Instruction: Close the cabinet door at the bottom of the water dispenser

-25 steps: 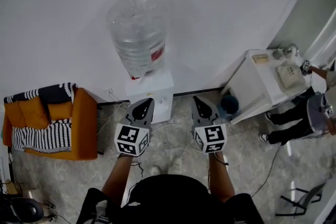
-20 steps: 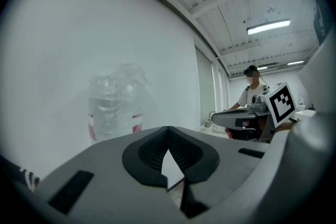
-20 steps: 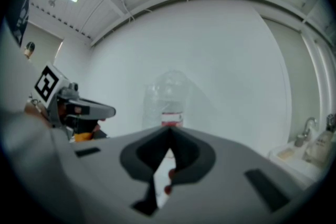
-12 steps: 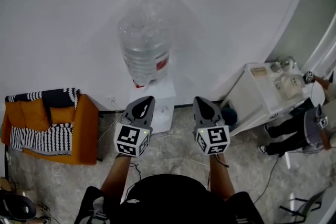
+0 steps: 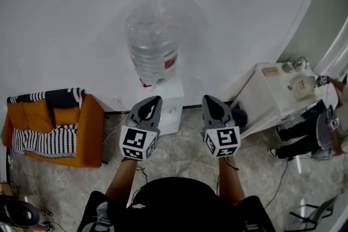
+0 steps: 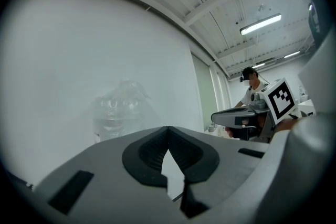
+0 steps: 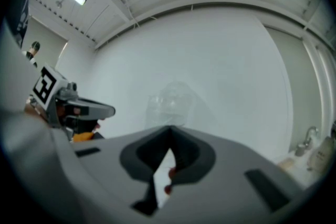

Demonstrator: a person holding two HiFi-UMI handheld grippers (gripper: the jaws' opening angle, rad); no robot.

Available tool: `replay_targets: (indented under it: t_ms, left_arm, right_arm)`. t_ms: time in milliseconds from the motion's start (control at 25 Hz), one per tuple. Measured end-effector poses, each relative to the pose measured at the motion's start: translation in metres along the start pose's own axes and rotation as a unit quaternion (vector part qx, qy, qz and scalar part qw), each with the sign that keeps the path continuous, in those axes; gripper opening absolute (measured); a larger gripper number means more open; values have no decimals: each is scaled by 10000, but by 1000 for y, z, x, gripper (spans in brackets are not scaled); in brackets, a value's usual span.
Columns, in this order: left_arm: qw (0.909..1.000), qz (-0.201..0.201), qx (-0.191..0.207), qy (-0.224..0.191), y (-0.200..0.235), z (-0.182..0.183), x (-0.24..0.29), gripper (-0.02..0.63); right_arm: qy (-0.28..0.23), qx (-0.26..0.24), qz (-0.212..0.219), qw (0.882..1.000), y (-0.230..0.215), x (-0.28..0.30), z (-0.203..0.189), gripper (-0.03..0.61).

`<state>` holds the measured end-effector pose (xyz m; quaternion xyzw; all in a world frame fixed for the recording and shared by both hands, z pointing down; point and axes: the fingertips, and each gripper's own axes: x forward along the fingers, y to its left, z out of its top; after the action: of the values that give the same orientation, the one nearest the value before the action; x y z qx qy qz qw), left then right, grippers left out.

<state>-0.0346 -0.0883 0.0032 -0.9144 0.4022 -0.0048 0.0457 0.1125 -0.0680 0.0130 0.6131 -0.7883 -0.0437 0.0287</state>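
Note:
The water dispenser (image 5: pixel 166 100) is a white cabinet against the wall with a big clear bottle (image 5: pixel 154 46) on top. From above, its lower cabinet door is hidden by its own top and my grippers. My left gripper (image 5: pixel 153 100) is shut and holds nothing, level in front of the dispenser's left side. My right gripper (image 5: pixel 210 100) hangs shut and empty just right of the dispenser. In the left gripper view the jaws (image 6: pixel 168 131) meet below the hazy bottle (image 6: pixel 119 107). The right gripper view shows its jaws (image 7: pixel 169 131) touching, with the bottle (image 7: pixel 170 105) behind them.
An orange armchair (image 5: pixel 81 133) with a striped cloth stands to the left. A white table (image 5: pixel 272 92) with small items stands to the right, a blue object (image 5: pixel 238 116) under it and a seated person (image 5: pixel 312 127) beside it. Cables (image 5: pixel 179 141) trail over the floor.
Both grippers have risen a little in front of the dispenser, still side by side with jaws shut. The dispenser and bottle have shifted slightly right in the head view.

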Motion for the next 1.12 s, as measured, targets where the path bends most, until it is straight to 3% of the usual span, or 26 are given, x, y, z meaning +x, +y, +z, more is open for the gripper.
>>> replay_targets:
  t_ms: [1120]
  left_arm:
    - [9999, 85, -95, -79, 9, 1, -7, 11]
  right_arm:
    - [39, -13, -65, 10000, 2, 1, -3, 34]
